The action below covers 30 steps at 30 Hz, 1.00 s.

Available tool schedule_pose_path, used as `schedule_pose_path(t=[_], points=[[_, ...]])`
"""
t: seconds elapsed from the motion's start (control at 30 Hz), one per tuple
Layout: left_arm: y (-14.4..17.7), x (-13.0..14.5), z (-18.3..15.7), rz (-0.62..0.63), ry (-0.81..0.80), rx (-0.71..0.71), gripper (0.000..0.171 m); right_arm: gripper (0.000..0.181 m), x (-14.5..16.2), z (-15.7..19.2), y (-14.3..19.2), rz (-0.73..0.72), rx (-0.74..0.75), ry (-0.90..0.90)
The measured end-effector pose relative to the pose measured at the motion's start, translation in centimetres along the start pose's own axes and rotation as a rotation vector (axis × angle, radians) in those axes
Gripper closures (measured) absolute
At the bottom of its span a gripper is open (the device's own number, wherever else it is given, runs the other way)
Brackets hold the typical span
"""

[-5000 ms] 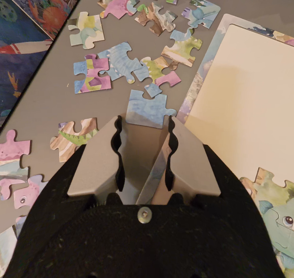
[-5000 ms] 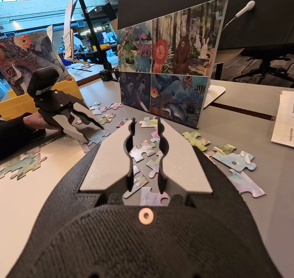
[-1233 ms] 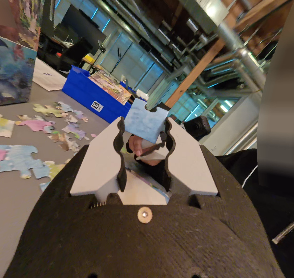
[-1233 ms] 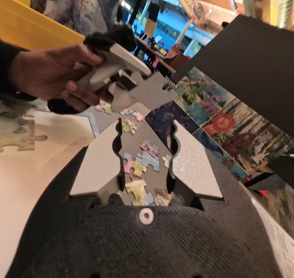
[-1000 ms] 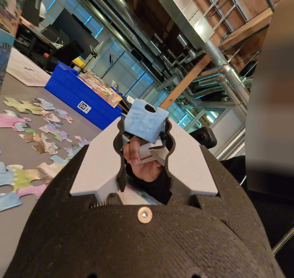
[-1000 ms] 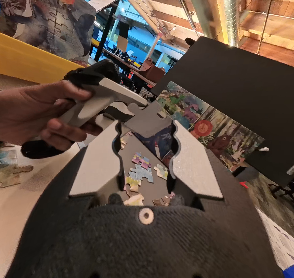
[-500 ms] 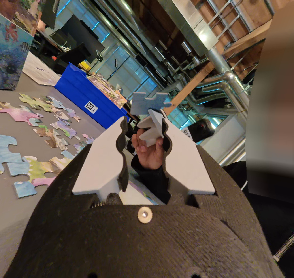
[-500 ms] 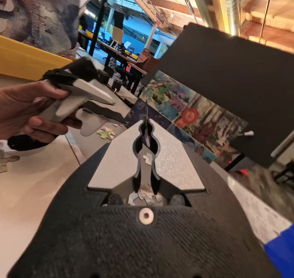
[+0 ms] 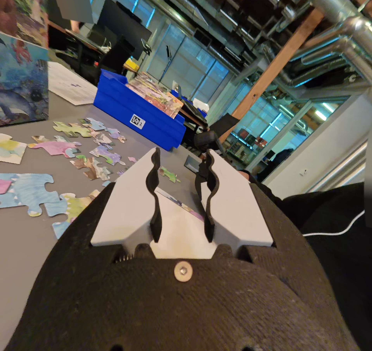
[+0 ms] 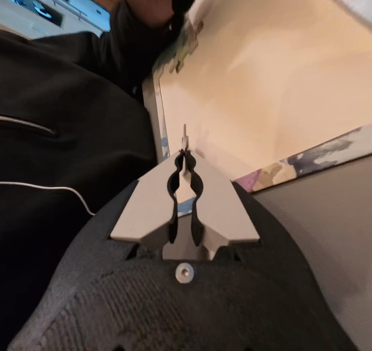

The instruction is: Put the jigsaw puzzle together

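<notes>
Puzzle piece (image 10: 184, 138) pinched edge-on in right hand-held gripper (image 10: 184, 152), over puzzle tray (image 10: 261, 79) for placing; left hand-held gripper (image 9: 182, 156) spread, empty.

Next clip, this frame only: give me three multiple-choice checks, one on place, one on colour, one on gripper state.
1. Where do the loose puzzle pieces lie?
A. in the bin
B. on the grey table
C. on a chair

2. What colour is the bin?
A. blue
B. red
C. white

3. How is the right gripper?
A. wide open
B. out of view
C. shut on a thin piece

Answers: 1 B, pieces are scattered on the table. 2 A, its walls are blue. 3 C, the tips pinch an edge-on piece over the tray, while the left gripper gapes empty.
</notes>
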State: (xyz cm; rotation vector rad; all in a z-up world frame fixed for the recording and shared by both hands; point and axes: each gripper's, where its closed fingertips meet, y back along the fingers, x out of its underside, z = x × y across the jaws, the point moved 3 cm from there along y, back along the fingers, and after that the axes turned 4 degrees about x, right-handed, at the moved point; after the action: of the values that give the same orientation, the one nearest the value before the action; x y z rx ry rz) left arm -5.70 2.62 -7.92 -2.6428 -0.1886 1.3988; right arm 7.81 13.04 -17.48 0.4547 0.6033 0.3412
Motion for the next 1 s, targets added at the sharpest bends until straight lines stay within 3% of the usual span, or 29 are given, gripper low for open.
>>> schedule_pose_path(t=[0.1, 0.3, 0.43, 0.6, 0.7, 0.8, 0.93, 1.0], points=[[-1.2, 1.6, -0.8, 0.095, -0.022, 0.024, 0.129, 0.168, 0.1, -0.8, -0.5, 0.02, 0.059, 0.027], [-2.9, 6.1, -2.3, 0.373, -0.134, 0.019, 0.128, 0.152, -2.9, -0.7, 1.7, -0.199, 0.142, 0.121], [-3.0, 9.2, -4.0, 0.564, -0.17, -0.006, 0.115, 0.149, -3.0, -1.1, 4.1, -0.362, 0.319, 0.201], [-1.8, 14.2, -4.5, 0.899, -0.472, -0.155, 0.103, 0.15, -1.8, -2.2, 6.8, -0.56, 0.49, 0.164], [-1.6, 16.2, -4.7, 1.003, -0.6, -0.208, 0.103, 0.151, -0.6, -3.1, 6.9, -0.523, 0.605, 0.164], [-1.9, 17.3, -5.6, 1.016, -0.545, -0.177, 0.104, 0.152, 0.3, -3.5, 6.6, -0.449, 0.767, 0.229], [-1.7, 17.8, -5.7, 1.032, -0.518, -0.197, 0.105, 0.148, 1.9, -4.2, 5.0, -0.285, 0.895, 0.278], [-1.7, 17.9, -6.0, 1.033, -0.514, -0.195, 0.11, 0.154, 1.9, -3.9, 4.7, -0.271, 0.941, 0.337]])
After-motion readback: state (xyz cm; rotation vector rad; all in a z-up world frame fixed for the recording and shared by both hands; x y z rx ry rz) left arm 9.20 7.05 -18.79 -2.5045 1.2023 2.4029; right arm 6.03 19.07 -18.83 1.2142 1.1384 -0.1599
